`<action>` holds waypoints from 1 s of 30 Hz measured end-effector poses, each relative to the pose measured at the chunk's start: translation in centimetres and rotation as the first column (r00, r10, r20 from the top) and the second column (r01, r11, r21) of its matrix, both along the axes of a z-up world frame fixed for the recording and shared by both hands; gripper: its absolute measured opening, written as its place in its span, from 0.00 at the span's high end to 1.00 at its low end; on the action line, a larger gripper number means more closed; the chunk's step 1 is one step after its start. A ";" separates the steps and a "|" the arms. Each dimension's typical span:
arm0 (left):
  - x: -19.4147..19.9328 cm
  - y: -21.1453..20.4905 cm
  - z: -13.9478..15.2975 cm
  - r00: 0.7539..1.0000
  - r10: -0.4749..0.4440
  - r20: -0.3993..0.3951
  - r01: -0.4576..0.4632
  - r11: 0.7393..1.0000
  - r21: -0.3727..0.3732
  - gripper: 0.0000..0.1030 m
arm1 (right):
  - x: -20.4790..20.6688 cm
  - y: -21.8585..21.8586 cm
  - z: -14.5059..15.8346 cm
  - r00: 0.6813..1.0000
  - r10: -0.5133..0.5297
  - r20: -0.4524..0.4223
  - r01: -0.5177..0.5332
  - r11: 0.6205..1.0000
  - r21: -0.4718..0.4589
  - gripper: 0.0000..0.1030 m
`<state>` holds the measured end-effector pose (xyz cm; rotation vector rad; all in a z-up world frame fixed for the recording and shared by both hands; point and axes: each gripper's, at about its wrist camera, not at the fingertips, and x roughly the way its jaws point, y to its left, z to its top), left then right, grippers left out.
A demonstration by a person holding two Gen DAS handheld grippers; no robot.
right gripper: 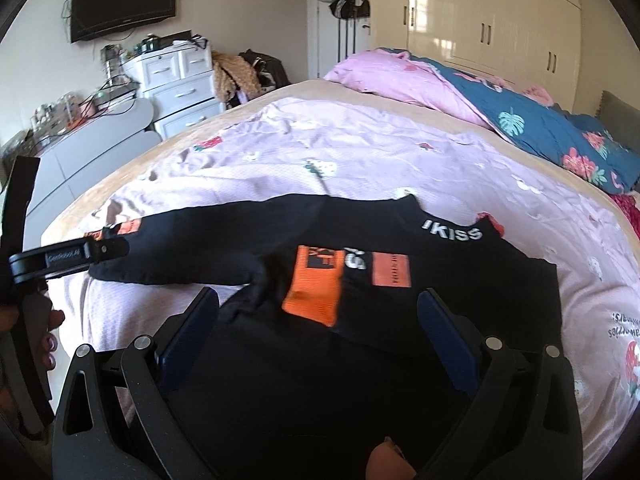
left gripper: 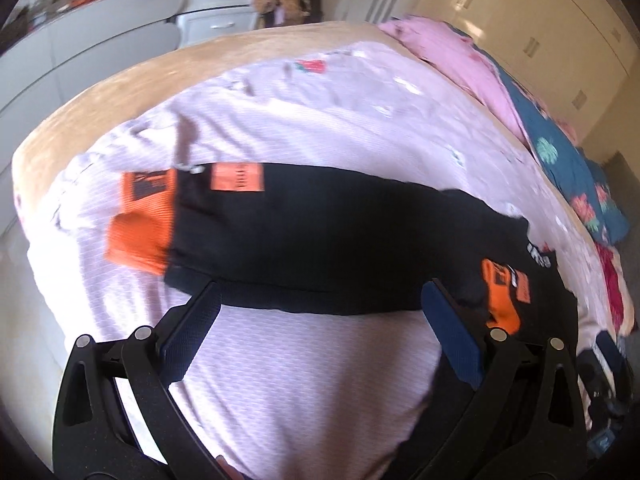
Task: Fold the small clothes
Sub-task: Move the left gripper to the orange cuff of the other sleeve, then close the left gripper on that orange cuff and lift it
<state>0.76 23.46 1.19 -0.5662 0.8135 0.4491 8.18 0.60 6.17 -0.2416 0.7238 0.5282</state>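
A black long-sleeved top (right gripper: 360, 340) with white "IKISS" lettering lies flat on the pink sheet (right gripper: 400, 152). One sleeve, ending in an orange cuff (right gripper: 316, 288), is folded across its chest. The other sleeve (left gripper: 300, 240) stretches out sideways and ends in an orange cuff (left gripper: 140, 224). My left gripper (left gripper: 322, 300) is open, its fingertips at the near edge of this sleeve; it also shows from the side as the left gripper (right gripper: 108, 246) by the sleeve's end. My right gripper (right gripper: 320, 300) hangs open above the top's body, holding nothing.
A pink and blue floral quilt (right gripper: 520, 120) is bunched along the bed's far right. White drawers (right gripper: 180, 80), a grey desk (right gripper: 92, 148) with clutter and a wall TV (right gripper: 124, 0) stand left of the bed. A hand (right gripper: 48, 344) holds the left gripper's handle.
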 end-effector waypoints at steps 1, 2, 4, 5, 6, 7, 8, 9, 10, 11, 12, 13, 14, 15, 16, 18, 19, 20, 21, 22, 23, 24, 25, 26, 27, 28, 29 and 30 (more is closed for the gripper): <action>-0.2 0.4 -0.1 1.000 0.011 -0.001 -0.011 1.000 -0.004 0.09 | -0.1 0.3 -0.1 1.000 0.009 -0.005 -0.009 1.000 0.003 0.04; -0.4 0.7 -0.2 1.000 0.024 -0.001 -0.024 1.000 -0.008 0.09 | -0.3 0.7 -0.1 1.000 0.023 -0.016 -0.022 1.000 0.010 0.04; -0.9 1.5 -0.2 0.999 0.044 0.001 -0.044 0.999 -0.010 0.09 | -0.6 1.6 -0.2 0.999 0.046 -0.028 -0.045 0.999 0.017 0.04; -1.2 2.0 -0.3 0.998 0.057 -0.001 -0.057 0.998 -0.010 0.09 | -0.8 2.2 -0.2 0.998 0.061 -0.029 -0.061 0.998 0.012 0.04; -1.4 2.2 -0.3 0.998 0.065 0.000 -0.065 0.998 -0.012 0.09 | -1.0 2.6 -0.2 0.997 0.071 -0.025 -0.071 0.997 0.008 0.04; -1.8 2.8 -0.4 0.997 0.083 0.001 -0.083 0.996 -0.017 0.09 | -1.2 3.0 -0.2 0.997 0.080 -0.021 -0.080 0.997 0.003 0.04; -1.9 3.1 -0.6 0.996 0.093 -0.001 -0.093 0.995 -0.020 0.09 | -1.5 3.5 -0.2 0.996 0.091 -0.016 -0.091 0.996 -0.003 0.04; -2.1 3.4 -0.7 0.995 0.104 -0.004 -0.104 0.994 -0.024 0.09 | -1.7 3.9 -0.2 0.995 0.102 -0.012 -0.102 0.995 -0.005 0.04; -2.4 3.8 -1.0 0.992 0.122 -0.007 -0.122 0.992 -0.032 0.09 | -1.8 4.2 -0.2 0.994 0.109 -0.012 -0.109 0.994 -0.007 0.04; -2.5 4.1 -1.2 0.992 0.127 -0.007 -0.127 0.991 -0.039 0.09 | -1.9 4.5 -0.2 0.993 0.118 -0.014 -0.118 0.993 -0.008 0.04; -2.7 4.4 -1.5 0.991 0.134 -0.012 -0.135 0.990 -0.045 0.09 | -2.0 4.8 -0.3 0.991 0.131 -0.025 -0.131 0.991 -0.003 0.04; -2.8 4.7 -1.8 0.989 0.143 -0.019 -0.144 0.988 -0.047 0.09 | -2.0 5.0 -0.3 0.989 0.142 -0.037 -0.142 0.990 0.002 0.04; -3.0 5.0 -2.1 0.987 0.156 -0.026 -0.157 0.986 -0.049 0.09 | -2.0 5.4 -0.4 0.986 0.159 -0.054 -0.158 0.987 0.011 0.04; -3.1 5.2 -2.3 0.986 0.164 -0.029 -0.166 0.985 -0.053 0.09 | -2.0 5.6 -0.4 0.984 0.165 -0.060 -0.164 0.986 0.014 0.04; -3.4 5.5 -2.5 0.983 0.180 -0.029 -0.181 0.981 -0.063 0.09 | -2.0 5.9 -0.4 0.983 0.173 -0.065 -0.172 0.985 0.016 0.04; -3.8 5.8 -2.8 0.980 0.199 -0.012 -0.199 0.977 -0.078 0.09 | -2.1 6.2 -0.4 0.981 0.181 -0.069 -0.180 0.984 0.020 0.04; -4.1 6.1 -2.9 0.978 0.210 0.008 -0.209 0.974 -0.092 0.09 | -2.2 6.2 -0.5 0.981 0.180 -0.073 -0.179 0.984 0.022 0.04; -4.4 6.4 -3.0 0.975 0.223 0.021 -0.220 0.970 -0.105 0.09 | -2.2 6.1 -0.7 0.980 0.180 -0.080 -0.179 0.984 0.024 0.04; -4.6 6.7 -3.1 0.970 0.240 0.028 -0.235 0.965 -0.114 0.09 | -2.2 6.0 -0.9 0.980 0.178 -0.086 -0.177 0.984 0.023 0.04; -4.9 7.0 -3.2 0.966 0.255 0.042 -0.248 0.961 -0.123 0.09 | -2.2 5.9 -1.1 0.980 0.175 -0.092 -0.173 0.985 0.021 0.04; -5.2 7.2 -3.4 0.963 0.264 0.057 -0.256 0.959 -0.124 0.10 | -2.2 5.7 -1.4 0.981 0.169 -0.099 -0.168 0.986 0.016 0.04; -5.3 7.3 -3.3 0.960 0.272 0.068 -0.263 0.957 -0.118 0.22 | -2.2 5.5 -1.7 0.981 0.161 -0.106 -0.161 0.987 0.011 0.04; -5.5 7.5 -3.4 0.955 0.286 0.080 -0.276 0.954 -0.113 0.39 | -2.1 5.4 -1.9 0.982 0.155 -0.110 -0.155 0.988 0.007 0.04; -5.5 7.8 -3.5 0.952 0.295 0.086 -0.285 0.951 -0.117 0.48 | -2.0 5.0 -2.1 0.983 0.143 -0.117 -0.143 0.990 0.003 0.04; -5.4 8.0 -3.6 0.948 0.306 0.089 -0.294 0.948 -0.124 0.57 | -2.0 4.6 -2.2 0.983 0.136 -0.121 -0.136 0.991 0.005 0.04; -5.5 8.1 -3.7 0.945 0.314 0.091 -0.301 0.945 -0.128 0.67 | -1.9 4.1 -2.4 0.984 0.126 -0.126 -0.127 0.992 0.007 0.04; -5.5 8.2 -3.6 0.943 0.317 0.099 -0.304 0.944 -0.129 0.74 | -1.8 3.8 -2.5 0.985 0.118 -0.129 -0.118 0.993 0.008 0.04; -5.6 8.2 -3.4 0.941 0.319 0.111 -0.305 0.944 -0.126 0.88 | -1.6 3.3 -2.6 0.985 0.105 -0.135 -0.104 0.995 0.010 0.04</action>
